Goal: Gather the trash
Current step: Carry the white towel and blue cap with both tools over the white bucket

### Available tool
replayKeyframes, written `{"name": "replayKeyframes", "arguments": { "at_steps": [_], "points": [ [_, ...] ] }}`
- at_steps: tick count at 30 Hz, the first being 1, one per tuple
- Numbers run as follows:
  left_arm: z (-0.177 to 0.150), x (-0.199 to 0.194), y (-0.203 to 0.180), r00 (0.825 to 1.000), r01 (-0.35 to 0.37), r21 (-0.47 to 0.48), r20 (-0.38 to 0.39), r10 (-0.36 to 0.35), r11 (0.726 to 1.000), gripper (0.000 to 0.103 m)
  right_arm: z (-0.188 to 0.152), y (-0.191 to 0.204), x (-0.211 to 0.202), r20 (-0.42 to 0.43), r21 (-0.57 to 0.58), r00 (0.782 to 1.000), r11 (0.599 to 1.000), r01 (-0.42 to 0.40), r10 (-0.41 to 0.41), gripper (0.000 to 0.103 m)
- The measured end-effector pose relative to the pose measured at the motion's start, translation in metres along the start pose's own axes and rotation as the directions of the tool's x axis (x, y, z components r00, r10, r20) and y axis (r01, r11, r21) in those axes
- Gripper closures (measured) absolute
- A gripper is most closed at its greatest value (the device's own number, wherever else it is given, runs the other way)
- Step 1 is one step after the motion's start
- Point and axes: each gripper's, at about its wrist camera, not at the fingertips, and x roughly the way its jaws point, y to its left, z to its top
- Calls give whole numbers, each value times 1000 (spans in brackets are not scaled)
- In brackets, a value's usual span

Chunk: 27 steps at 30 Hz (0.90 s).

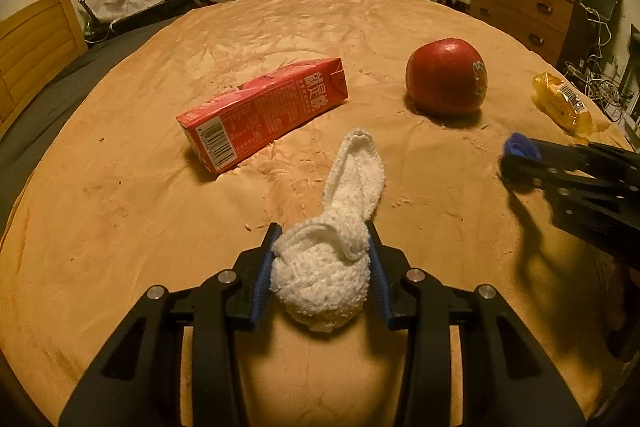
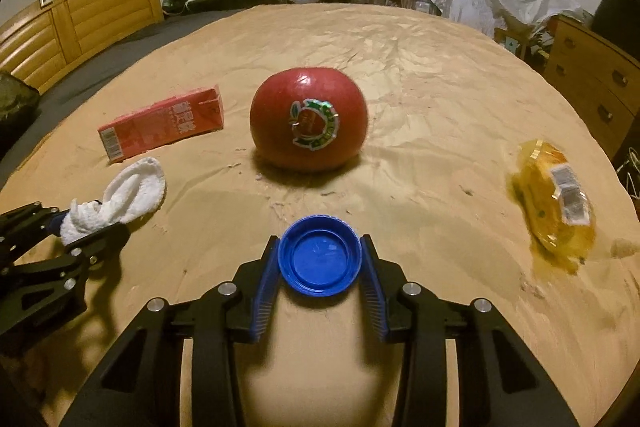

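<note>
left wrist: sock (image 1: 324, 267) in left gripper (image 1: 322, 239)

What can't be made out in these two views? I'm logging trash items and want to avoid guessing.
- Underside of the white sock: left wrist view, hidden by the left gripper and the sock's own bulk.
- Print on the red carton: too small in both views.
- Yellow packet: contents blurred in the right wrist view.
- Blue cap in the right gripper: outer top faces away.
- A trash bin: not in either view.
</note>
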Motion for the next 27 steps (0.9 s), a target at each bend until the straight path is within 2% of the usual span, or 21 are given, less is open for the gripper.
{"name": "replayKeyframes", "arguments": {
  "at_steps": [6, 12, 20, 27],
  "points": [
    [-3, -22, -7, 999, 17, -7, 30, -16, 1000, 65, -21, -5, -60, 62, 29, 998, 999, -19, 17, 62],
    [0, -73, -24, 992, 56, -3, 113, -56, 998, 65, -45, -13, -136, 152, 58, 988, 998, -24, 15, 62],
    [-2, -148, -57, 969, 100, 2, 229, -97, 995, 65, -73, -1, -237, 299, 63, 954, 998, 19, -37, 62],
    [0, -194, -94, 942, 121, 40, 309, -128, 992, 65, -94, -5, -306, 365, 91, 925, 993, 75, -103, 62]
  ]
}}
